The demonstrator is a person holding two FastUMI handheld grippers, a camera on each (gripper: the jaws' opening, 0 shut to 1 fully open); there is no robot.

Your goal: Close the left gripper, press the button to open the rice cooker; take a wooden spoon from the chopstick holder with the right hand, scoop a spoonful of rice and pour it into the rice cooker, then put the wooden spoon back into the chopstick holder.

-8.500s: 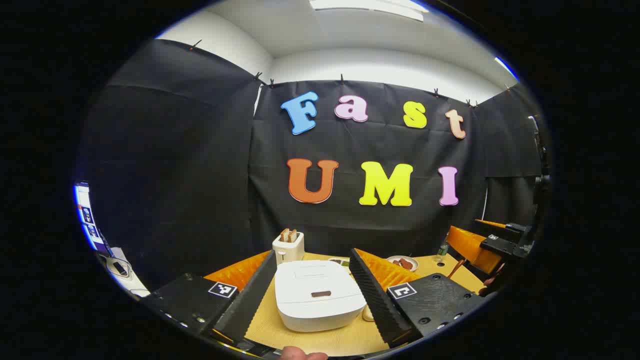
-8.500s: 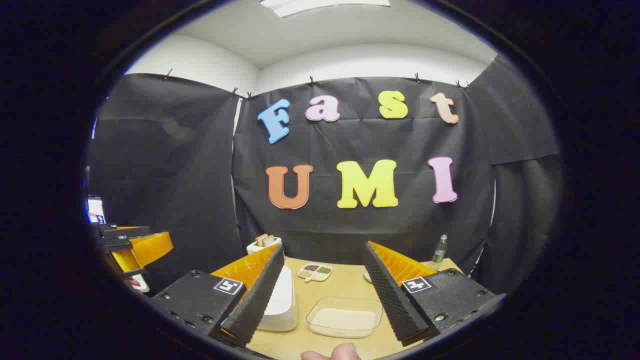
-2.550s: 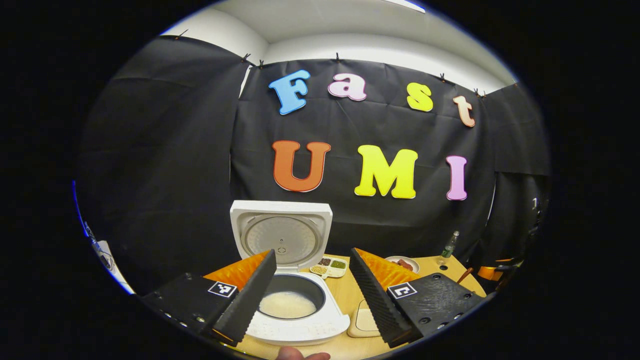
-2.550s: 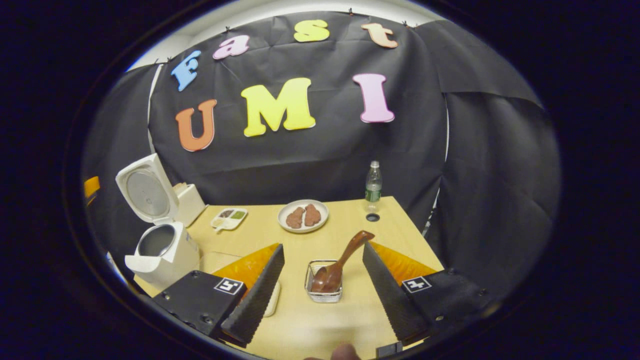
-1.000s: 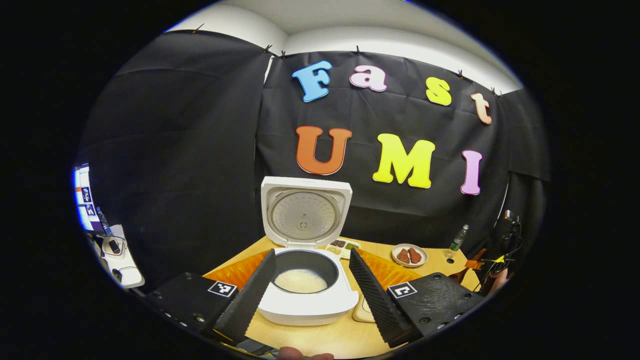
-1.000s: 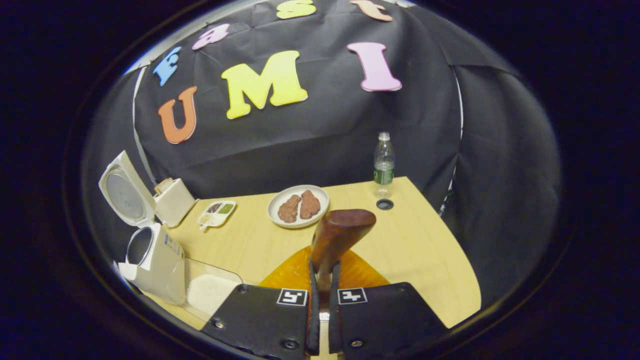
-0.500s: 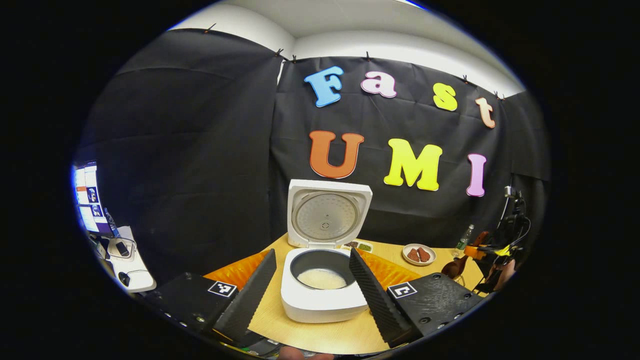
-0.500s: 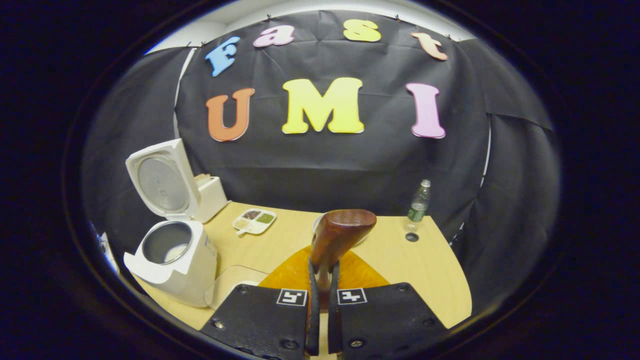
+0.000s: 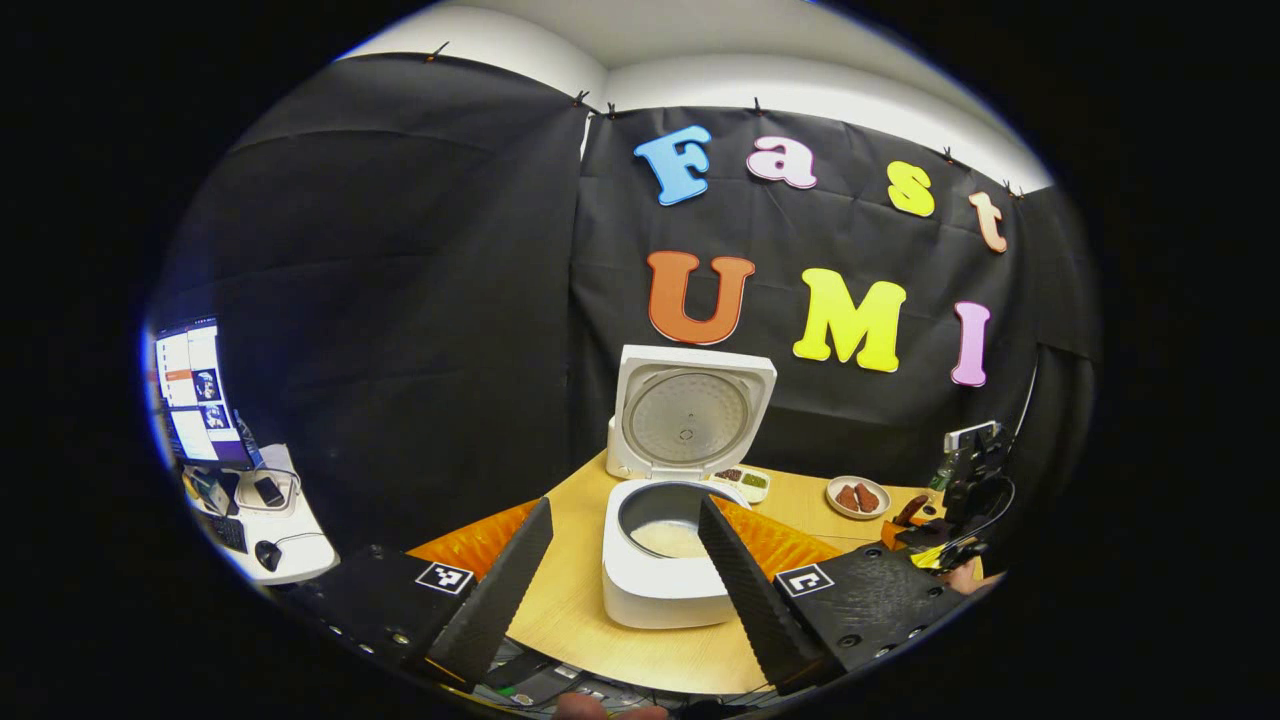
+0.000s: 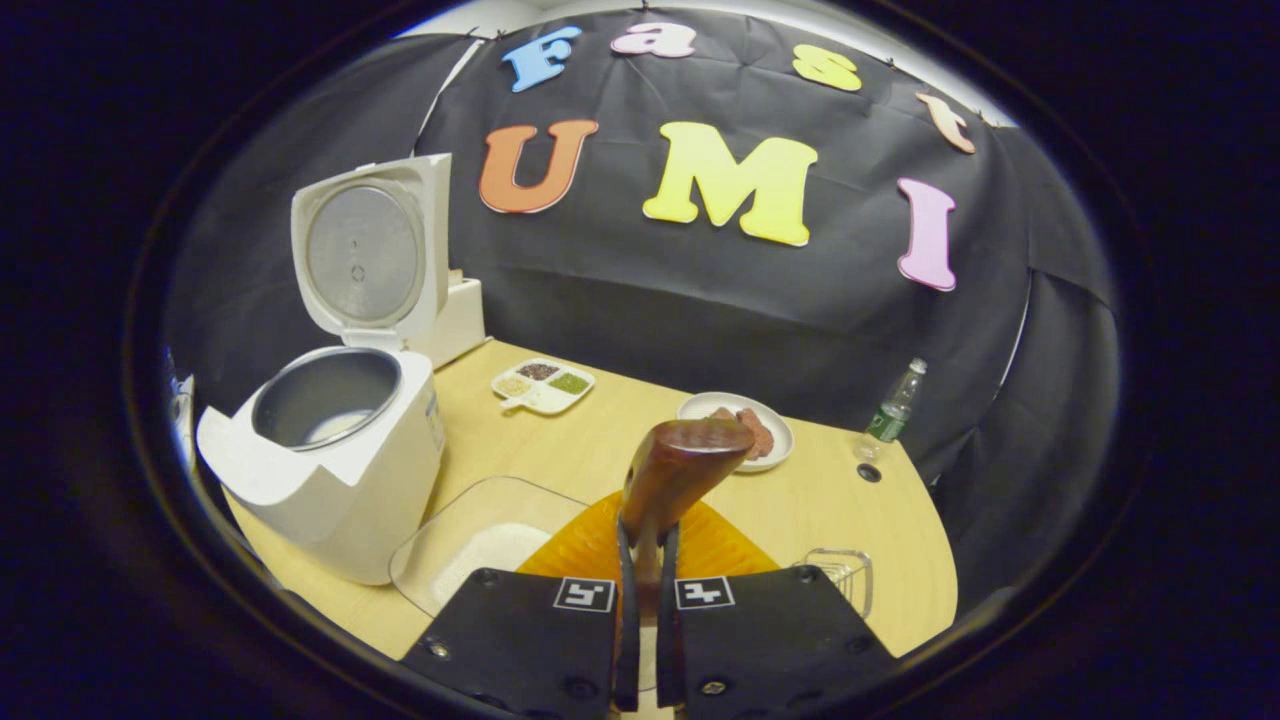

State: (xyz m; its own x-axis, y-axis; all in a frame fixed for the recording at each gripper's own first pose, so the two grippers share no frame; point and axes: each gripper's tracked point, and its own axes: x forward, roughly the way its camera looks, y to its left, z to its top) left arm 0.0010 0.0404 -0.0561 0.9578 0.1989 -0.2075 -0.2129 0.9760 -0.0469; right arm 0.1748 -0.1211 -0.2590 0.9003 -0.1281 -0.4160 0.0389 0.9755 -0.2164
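Rice cooker: the white rice cooker point(image 9: 665, 585) is sitting on the pale wooden table point(image 9: 570, 610) with its square lid point(image 9: 695, 418) standing upright, ribbed metal disc facing forward; in the right gripper view the cooker point(image 10: 330, 480) is showing rounded corners and a smooth plastic shell.
Inner pot: a dark round pot point(image 9: 665, 515) is lying open, a low layer of white rice at the bottom.
Left gripper: the left gripper point(image 9: 625, 515) is hanging in front of the cooker, its two ridged, wedge-shaped fingers spread wide apart with nothing between them, the cooker showing in the gap.
Right gripper: the right gripper point(image 10: 640, 535) is pinching the wooden spoon point(image 10: 675, 470), both fingers pressed flat against its neck; the glossy brown end is jutting up above the fingertips.
Rice dish: a clear, rounded-corner dish point(image 10: 470, 545) of white rice is lying just beside the cooker, close below the spoon.
Chopstick holder: a small wire-mesh basket point(image 10: 840, 572) is standing at the table's right, apart from the spoon.
Other things: a white plate point(image 10: 765, 425) with brown pieces, a compartment tray point(image 10: 542, 387) of grains and a clear plastic bottle point(image 10: 893, 405) are sitting farther back.
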